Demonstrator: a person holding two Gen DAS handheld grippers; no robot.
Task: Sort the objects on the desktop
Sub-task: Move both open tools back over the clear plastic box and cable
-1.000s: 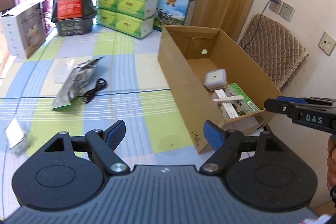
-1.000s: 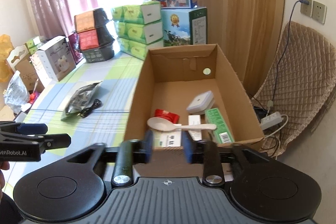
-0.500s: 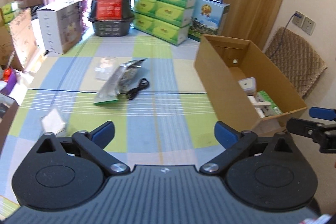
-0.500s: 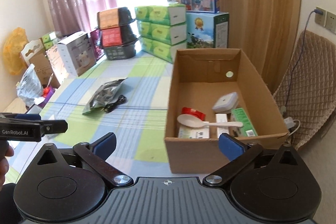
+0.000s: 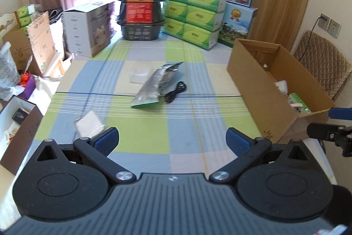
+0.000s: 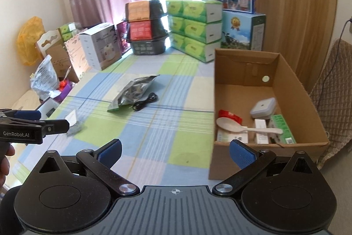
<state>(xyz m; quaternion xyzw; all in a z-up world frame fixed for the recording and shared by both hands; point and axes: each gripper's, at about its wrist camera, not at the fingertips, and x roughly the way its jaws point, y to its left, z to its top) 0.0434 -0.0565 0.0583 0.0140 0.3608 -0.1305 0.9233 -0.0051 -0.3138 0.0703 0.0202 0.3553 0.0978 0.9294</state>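
Checked blue, green and white tablecloth [image 5: 180, 124] across a table in a cluttered room, under both grippers. Left gripper [image 5: 172, 141] spread wide, empty, level above the near edge; right gripper [image 6: 176, 152] likewise spread wide and empty, held just in front of the cardboard box [image 6: 292, 89]. Seen only from the right wrist: white spoon [image 6: 246, 128] lying across packets inside the box, bowl to the left, handle pointing right. Seen clearly only from the left wrist: clear plastic packet [image 5: 140, 72] beyond the silver foil pouch [image 5: 157, 86]. Pouch lying flat mid-table, long axis running near-left to far-right, black cable [image 5: 175, 93] coiled just beside it. Small white packet [image 5: 89, 123] near the left fingertip.
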